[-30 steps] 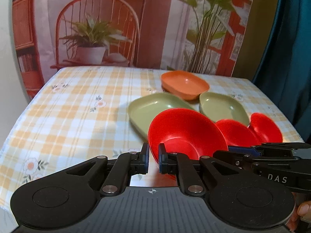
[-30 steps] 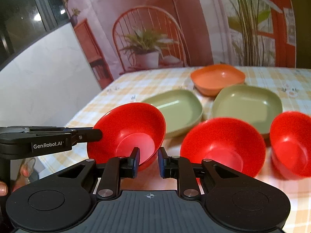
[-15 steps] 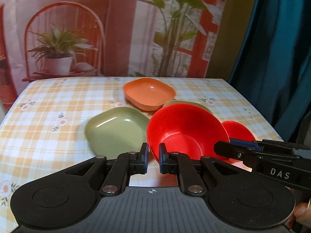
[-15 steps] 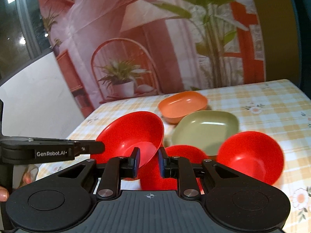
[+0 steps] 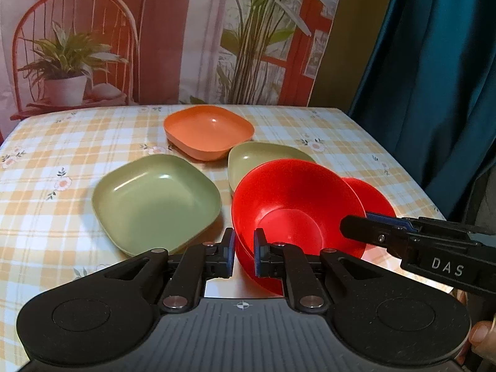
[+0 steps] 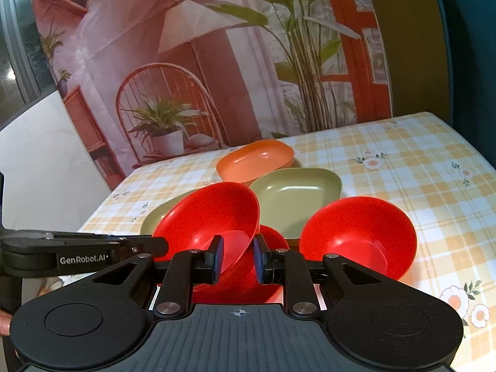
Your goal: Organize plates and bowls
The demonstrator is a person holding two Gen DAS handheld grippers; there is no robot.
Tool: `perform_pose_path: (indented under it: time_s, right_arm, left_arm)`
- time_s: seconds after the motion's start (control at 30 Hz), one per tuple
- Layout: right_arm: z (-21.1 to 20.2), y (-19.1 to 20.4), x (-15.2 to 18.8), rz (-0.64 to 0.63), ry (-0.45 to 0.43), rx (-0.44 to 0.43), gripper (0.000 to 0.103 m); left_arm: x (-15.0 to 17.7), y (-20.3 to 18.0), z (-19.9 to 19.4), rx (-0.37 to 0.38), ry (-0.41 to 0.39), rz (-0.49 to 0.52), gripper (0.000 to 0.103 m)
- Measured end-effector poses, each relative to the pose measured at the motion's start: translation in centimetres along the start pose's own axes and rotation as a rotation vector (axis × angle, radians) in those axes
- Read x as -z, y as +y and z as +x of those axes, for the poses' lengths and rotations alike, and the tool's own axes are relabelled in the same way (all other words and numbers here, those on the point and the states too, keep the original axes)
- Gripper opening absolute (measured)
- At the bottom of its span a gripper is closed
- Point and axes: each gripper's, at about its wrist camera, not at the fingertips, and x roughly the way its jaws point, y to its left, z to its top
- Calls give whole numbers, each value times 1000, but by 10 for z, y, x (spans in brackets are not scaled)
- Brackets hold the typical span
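My left gripper (image 5: 242,249) is shut on the rim of a red bowl (image 5: 297,207) and holds it tilted above a second red bowl (image 6: 248,282) that lies low in front. My right gripper (image 6: 238,259) pinches the opposite rim of the same held bowl (image 6: 214,217); it also shows as a black arm in the left wrist view (image 5: 353,228). A third red bowl (image 6: 359,235) stands on the table to the right. Two green square plates (image 5: 155,204) (image 6: 294,195) and an orange one (image 5: 207,131) lie behind.
The table has a yellow checked cloth (image 5: 46,167) with flower prints. A printed backdrop (image 5: 155,31) hangs behind the far edge and a blue curtain (image 5: 434,77) hangs on the right. The table's right edge (image 5: 403,179) is close to the bowls.
Both grippers have carried the held red bowl to the right, over the second red bowl. The right gripper's fingers stand slightly wider apart than before.
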Motion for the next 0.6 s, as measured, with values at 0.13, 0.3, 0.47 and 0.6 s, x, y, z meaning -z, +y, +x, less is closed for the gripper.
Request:
perform_pose_path:
  time_s: [0.13, 0.3, 0.47, 0.6]
  right_arm:
    - [4, -1, 0, 5, 13, 11, 20]
    - [7, -8, 2, 32, 27, 21, 20]
    - [11, -12, 4, 46, 39, 28, 20]
    - [14, -14, 5, 51, 46, 33, 20]
  left_arm:
    - [-2, 0, 4, 4, 9, 3, 12]
    - [-3, -2, 9, 13, 26, 15, 12]
    - [-2, -1, 12, 20, 41, 18, 13]
    - [-2, 1, 16, 25, 53, 12, 13]
